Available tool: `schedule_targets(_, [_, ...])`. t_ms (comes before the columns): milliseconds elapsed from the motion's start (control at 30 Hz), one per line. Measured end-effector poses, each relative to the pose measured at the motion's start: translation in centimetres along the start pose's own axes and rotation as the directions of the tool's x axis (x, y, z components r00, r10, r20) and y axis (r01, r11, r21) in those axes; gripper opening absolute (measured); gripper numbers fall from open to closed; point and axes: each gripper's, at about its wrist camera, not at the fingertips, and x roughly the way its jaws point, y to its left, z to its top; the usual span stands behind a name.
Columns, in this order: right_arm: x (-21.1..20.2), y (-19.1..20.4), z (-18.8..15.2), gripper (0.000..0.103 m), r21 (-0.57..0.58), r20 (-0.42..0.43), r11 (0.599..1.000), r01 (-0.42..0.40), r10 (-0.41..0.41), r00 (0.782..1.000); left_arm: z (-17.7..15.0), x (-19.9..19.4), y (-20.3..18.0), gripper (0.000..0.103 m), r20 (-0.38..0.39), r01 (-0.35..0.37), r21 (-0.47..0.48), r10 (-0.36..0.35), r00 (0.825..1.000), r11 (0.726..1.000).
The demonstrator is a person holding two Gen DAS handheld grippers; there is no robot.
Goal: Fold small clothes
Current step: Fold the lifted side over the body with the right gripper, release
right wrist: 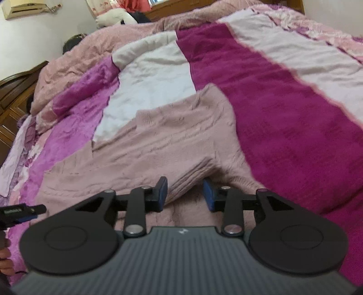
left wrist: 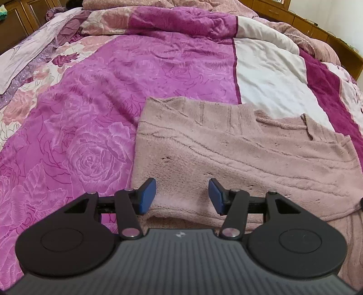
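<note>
A dusty-pink knit sweater [left wrist: 238, 147] lies partly folded on the bed; it also shows in the right wrist view [right wrist: 163, 140]. My left gripper [left wrist: 182, 195] is open and empty, low over the sweater's near left edge, pads apart on either side of the fabric. My right gripper [right wrist: 185, 192] is open; a raised ridge of the sweater's ribbed edge [right wrist: 188, 177] sits between its blue pads, not pinched. The left gripper's tip [right wrist: 20, 212] shows at the left edge of the right wrist view.
The bed is covered by a magenta rose-print quilt [left wrist: 79, 136] with a white panel [left wrist: 272, 79] and a dark magenta blanket [right wrist: 283, 113]. Wooden furniture [left wrist: 317, 29] runs behind the bed. A white plush toy [right wrist: 113, 17] lies far back.
</note>
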Motion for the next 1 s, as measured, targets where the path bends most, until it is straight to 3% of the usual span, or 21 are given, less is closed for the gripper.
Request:
schedule_targets(233, [0.7,0.0,2.6,0.038,-0.047,0.051,0.999,0.014,-0.011,0.999,0.2,-0.2,-0.3,0.059,0.003,-0.002,0.005,0.002,1.0,1.0])
schedule_targets(367, [2.0,-0.4,3.4,0.038,-0.061,0.039,0.997,0.047,-0.045,0.998,0.1,-0.3,-0.3,0.059,0.004,-0.005,0.007,0.005,1.0,1.0])
schedule_targets(733, [4.9,-1.2,2.6,0.038,-0.102,-0.038,0.994,0.029,-0.033,0.999,0.0,-0.1,-0.1,0.059,0.019,-0.011,-0.005,0.011,1.0,1.0])
schedule_targets(767, [4.9,-1.2,2.4,0.036,-0.109,-0.031,0.994,0.029,-0.033,0.999,-0.1,-0.1,-0.1,0.059,0.023,-0.01,-0.005,0.01,1.0,1.0])
schedule_targets(800, [4.8,-1.0,2.3,0.02,-0.123,-0.023,0.992,0.03,-0.033,0.999,-0.1,-0.1,-0.1,0.059,0.027,-0.009,-0.006,0.009,1.0,1.0])
schedule_targets(833, [4.6,-0.7,2.2,0.013,-0.144,-0.017,0.989,0.026,-0.029,0.999,-0.2,-0.2,0.0,0.059,0.032,-0.005,-0.008,0.006,0.999,1.0])
schedule_targets(1000, [3.1,0.3,2.9,0.009,-0.194,0.014,0.981,-0.019,0.022,1.0,0.0,-0.2,0.0,0.059,0.053,0.006,-0.023,-0.005,0.999,1.0])
